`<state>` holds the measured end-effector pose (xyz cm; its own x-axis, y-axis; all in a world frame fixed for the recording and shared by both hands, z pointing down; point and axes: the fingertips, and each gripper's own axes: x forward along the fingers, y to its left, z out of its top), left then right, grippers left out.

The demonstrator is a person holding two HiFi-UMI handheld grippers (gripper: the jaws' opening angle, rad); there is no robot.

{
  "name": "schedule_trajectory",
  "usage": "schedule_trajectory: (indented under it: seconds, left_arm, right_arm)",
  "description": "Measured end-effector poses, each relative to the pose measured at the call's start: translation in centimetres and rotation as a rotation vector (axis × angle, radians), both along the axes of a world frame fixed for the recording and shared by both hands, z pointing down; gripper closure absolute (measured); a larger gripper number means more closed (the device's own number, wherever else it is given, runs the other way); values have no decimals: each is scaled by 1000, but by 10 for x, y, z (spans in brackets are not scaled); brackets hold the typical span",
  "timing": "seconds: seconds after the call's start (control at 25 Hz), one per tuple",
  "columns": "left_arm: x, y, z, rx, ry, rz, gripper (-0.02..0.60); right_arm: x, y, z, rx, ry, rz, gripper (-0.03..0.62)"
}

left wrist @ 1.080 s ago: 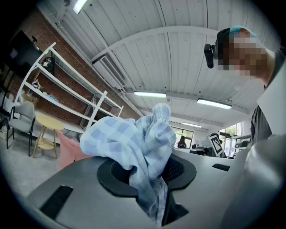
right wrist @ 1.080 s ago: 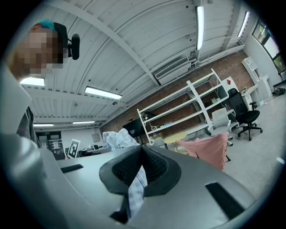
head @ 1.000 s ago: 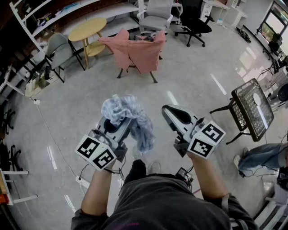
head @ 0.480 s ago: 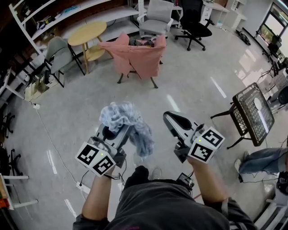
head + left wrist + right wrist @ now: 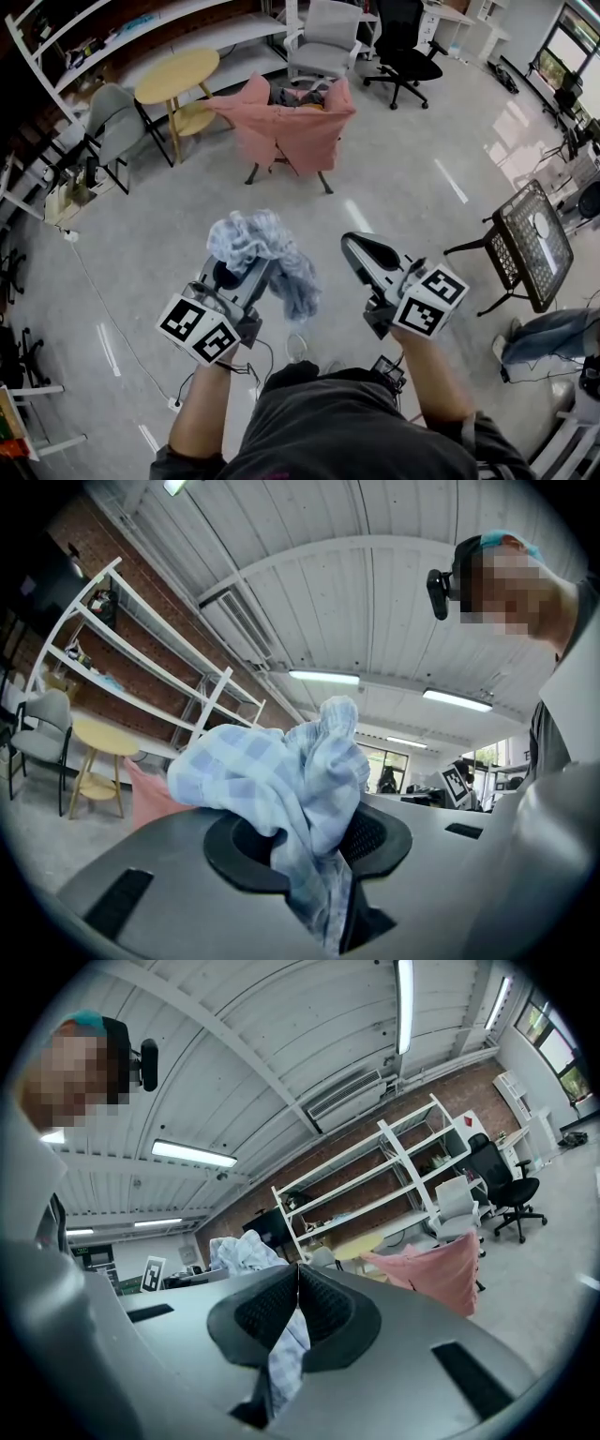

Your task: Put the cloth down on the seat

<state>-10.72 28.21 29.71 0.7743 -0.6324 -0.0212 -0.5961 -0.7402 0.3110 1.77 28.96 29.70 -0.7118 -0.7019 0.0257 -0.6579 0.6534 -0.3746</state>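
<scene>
You have no word, number, brand or sign to read anywhere in these views. The only printed marks are the black-and-white square patterns on the left marker cube (image 5: 199, 328) and the right marker cube (image 5: 428, 300), and these carry no letters or digits you could read off. Whatever lies on the shelves at the back is too small and blurred to show you any print
</scene>
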Motion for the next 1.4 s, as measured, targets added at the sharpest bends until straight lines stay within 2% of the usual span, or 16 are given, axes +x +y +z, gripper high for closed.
schedule_trajectory:
  seconds: [0.28, 0.48, 0.68, 1.0, 1.4]
  left_arm:
    - [-37, -54, -1, 3, -2, 13, 446]
    - [-44, -82, -5, 4, 7, 15, 448]
    - [-47, -138, -9, -7, 8, 16, 447]
    - [-38, -165, 11, -16, -8, 7, 447]
    - [-7, -269, 26, -58, -27, -30, 446]
  right_arm:
    - [-33, -49, -2, -3, 4, 22, 579]
    - [-37, -77, -5, -7, 6, 33, 579]
    - [-38, -136, -12, -10, 2, 40, 579]
    - [-31, -165, 10, -18, -9, 27, 579]
    - [-1, -273, 26, -59, -18, -13, 579]
